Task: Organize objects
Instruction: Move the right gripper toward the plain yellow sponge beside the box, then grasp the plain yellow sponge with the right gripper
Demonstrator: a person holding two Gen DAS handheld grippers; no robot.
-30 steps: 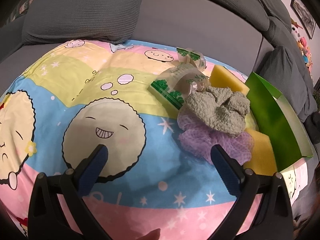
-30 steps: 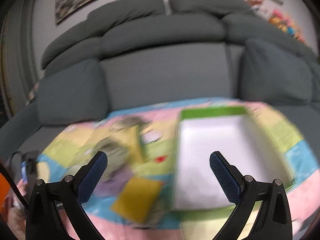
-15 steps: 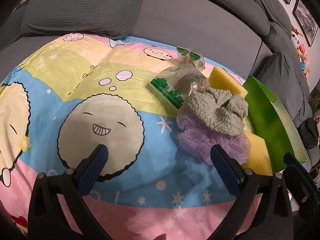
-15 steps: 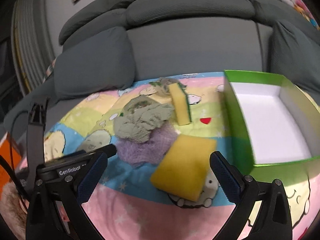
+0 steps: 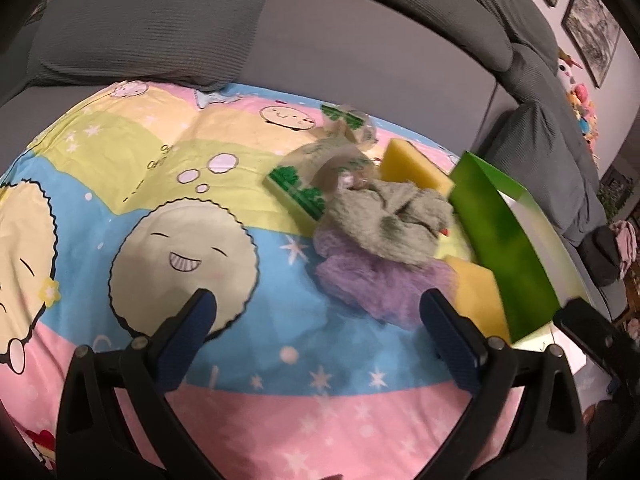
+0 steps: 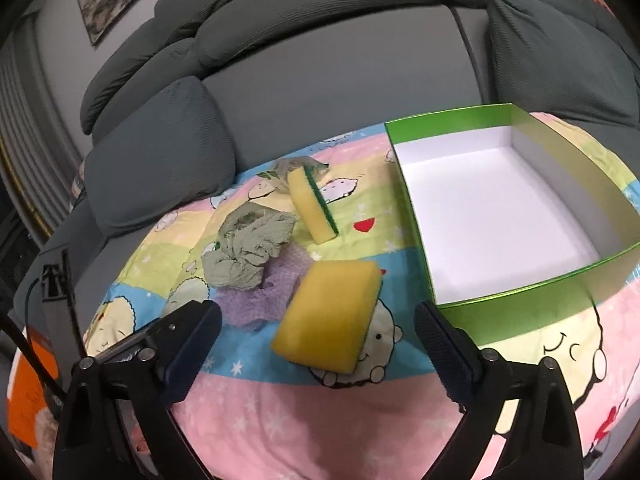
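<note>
A yellow sponge [image 6: 332,316] lies flat on the cartoon sheet, between the fingers of my open, empty right gripper [image 6: 316,344]. Behind it lie a purple mesh pouf [image 6: 272,292], a grey-green cloth [image 6: 248,248] and a second yellow sponge with a green scrub side [image 6: 314,208], standing on edge. An open green box with a white inside [image 6: 508,208] sits to the right. In the left wrist view my left gripper [image 5: 320,332] is open and empty, short of the pouf [image 5: 372,280], the cloth [image 5: 392,224], a clear green-printed bag [image 5: 320,176] and the box [image 5: 504,248].
The cartoon sheet [image 5: 160,184] covers a grey sofa seat, with grey cushions [image 6: 168,152] behind. The right gripper's body [image 5: 592,332] shows at the right edge of the left wrist view. An orange object [image 6: 28,392] lies at the far left.
My right gripper has swung left and down from the box to over the flat yellow sponge. My left gripper has stayed nearly still, with the view shifting slightly.
</note>
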